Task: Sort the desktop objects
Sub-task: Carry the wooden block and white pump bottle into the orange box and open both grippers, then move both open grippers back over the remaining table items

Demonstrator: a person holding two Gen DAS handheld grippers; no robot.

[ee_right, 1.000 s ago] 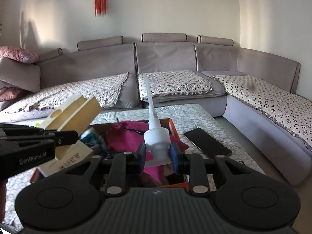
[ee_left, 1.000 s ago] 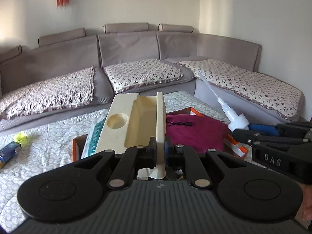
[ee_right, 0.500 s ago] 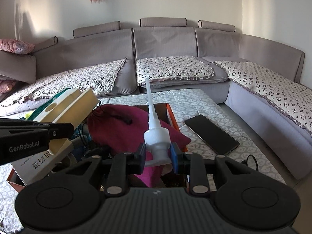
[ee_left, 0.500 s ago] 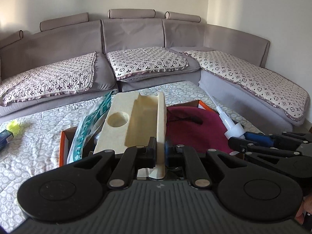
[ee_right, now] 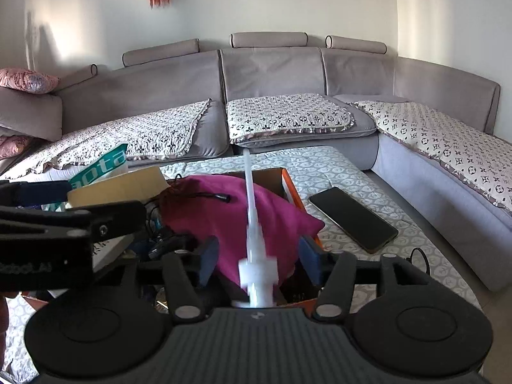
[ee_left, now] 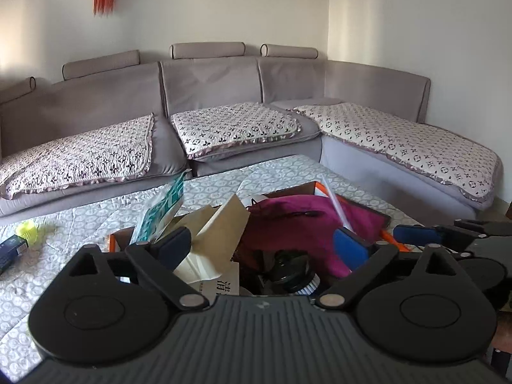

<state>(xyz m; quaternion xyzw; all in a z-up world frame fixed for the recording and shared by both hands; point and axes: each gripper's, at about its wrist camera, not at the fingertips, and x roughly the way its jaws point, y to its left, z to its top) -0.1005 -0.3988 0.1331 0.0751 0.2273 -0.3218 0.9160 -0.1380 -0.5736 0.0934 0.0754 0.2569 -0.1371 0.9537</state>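
Note:
An orange cardboard box on the table holds a magenta cloth pouch, a teal packet, a booklet and a black brush. My left gripper is open over the box; the beige moulded tray lies loose in the box by its left finger. My right gripper is open too; the white pump dispenser sits blurred between its spread fingers, its tube lying across the pouch. The tube also shows in the left wrist view. The right gripper shows there at the right.
A black phone lies on the patterned table cover right of the box, with a thin cable loop near it. A yellow-green cap and a dark blue box lie at the far left. A grey corner sofa surrounds the table.
Both grippers have opened. The beige tray has dropped from my left gripper into the box, and the white pump dispenser has come free of my right gripper.

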